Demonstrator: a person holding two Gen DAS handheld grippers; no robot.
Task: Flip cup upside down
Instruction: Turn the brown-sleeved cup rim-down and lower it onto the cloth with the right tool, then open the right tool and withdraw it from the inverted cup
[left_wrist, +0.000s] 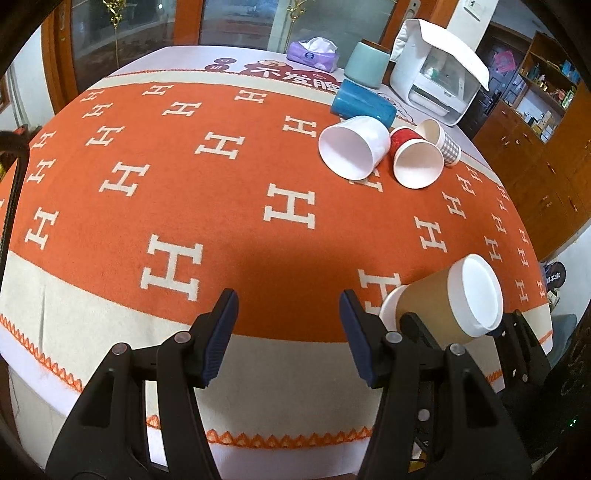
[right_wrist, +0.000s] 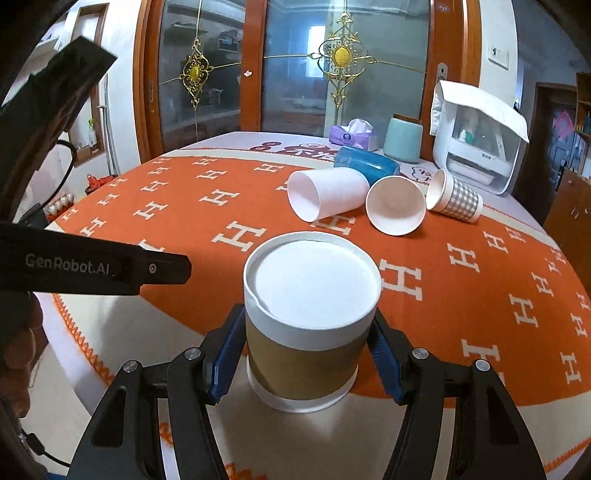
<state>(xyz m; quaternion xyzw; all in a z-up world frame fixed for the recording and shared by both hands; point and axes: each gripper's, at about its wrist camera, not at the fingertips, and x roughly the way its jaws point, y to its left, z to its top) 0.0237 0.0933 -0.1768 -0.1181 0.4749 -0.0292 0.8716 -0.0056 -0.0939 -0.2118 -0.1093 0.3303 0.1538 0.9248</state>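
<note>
brown cup (right_wrist: 306, 325): held between your right tongs (right_wrist: 308, 354), clenched on its sleeve, base up and rim down at the near edge of the table (right_wrist: 480, 314); in the left wrist view it tilts. your left tongs (left_wrist: 288, 332) are released, grasping nothing. farther back, a white cup (right_wrist: 325, 197), red cup (left_wrist: 415, 158) and checked cup (right_wrist: 456, 197) lie on their sides.

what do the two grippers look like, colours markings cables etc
Both are black plastic scissor-style linkages with silver pivot rivets and ribbed dark blue pads on the fingers. The left gripper shows matte black arms; seen from the right wrist view, its body carries white "GenRobot.AI" lettering, a small screw, and a black cable looping behind it. The right gripper has brighter blue pads.
</note>
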